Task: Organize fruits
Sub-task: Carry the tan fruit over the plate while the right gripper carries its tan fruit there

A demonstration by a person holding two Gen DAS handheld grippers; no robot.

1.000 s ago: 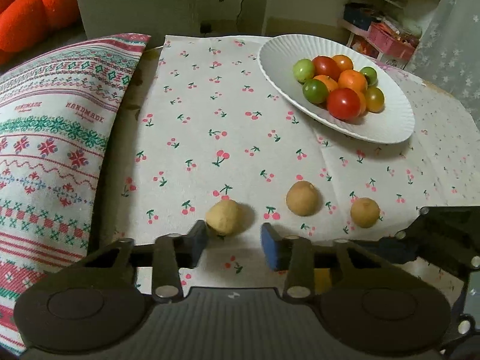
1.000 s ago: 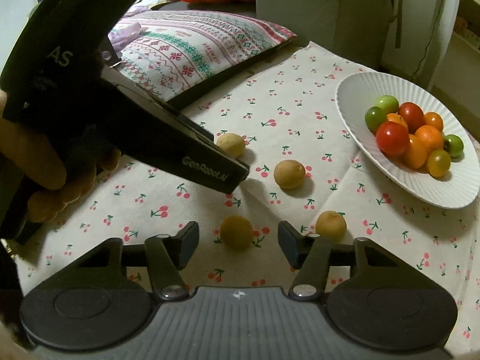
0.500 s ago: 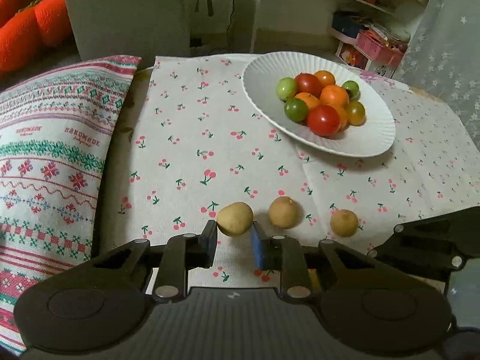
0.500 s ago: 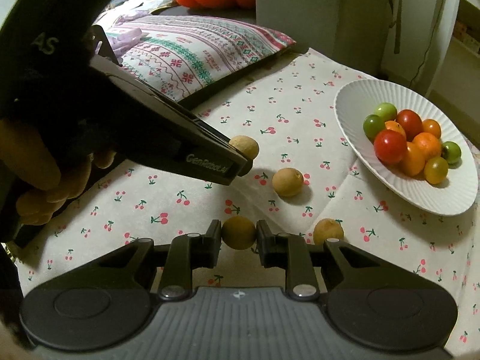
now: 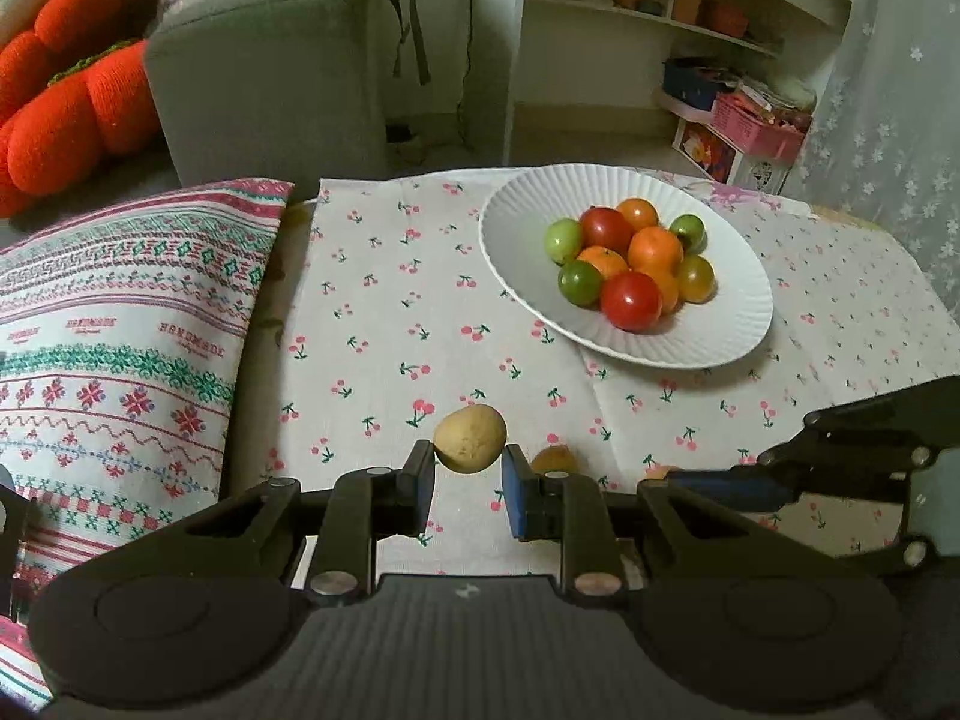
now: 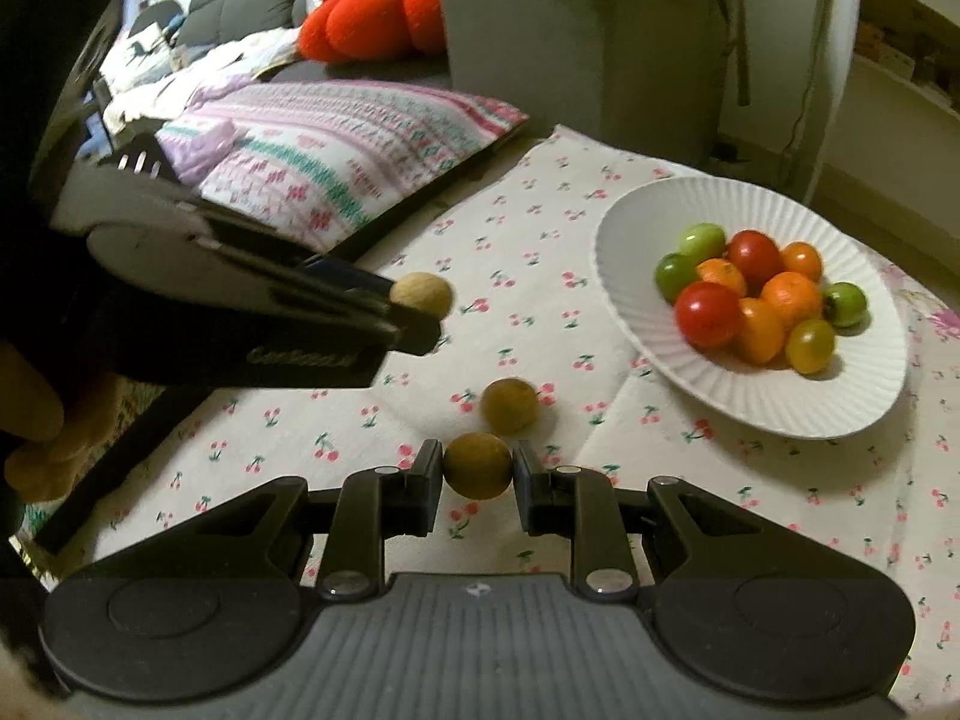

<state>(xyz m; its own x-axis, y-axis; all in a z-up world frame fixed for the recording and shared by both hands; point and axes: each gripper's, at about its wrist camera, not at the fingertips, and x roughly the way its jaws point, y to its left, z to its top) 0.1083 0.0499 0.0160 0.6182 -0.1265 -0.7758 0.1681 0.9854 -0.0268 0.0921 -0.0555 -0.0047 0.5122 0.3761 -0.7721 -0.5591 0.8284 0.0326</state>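
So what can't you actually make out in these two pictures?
- Left view: a brown fruit on the cloth, half hidden behind the left tongs; another is a sliver behind the right tongs' arm.
- Right view: the hand holding the left tongs, cut off by the edge and blurred.
- Both views: lower fruits in the plate, buried under the pile.
- Left view: shelf contents, too small.
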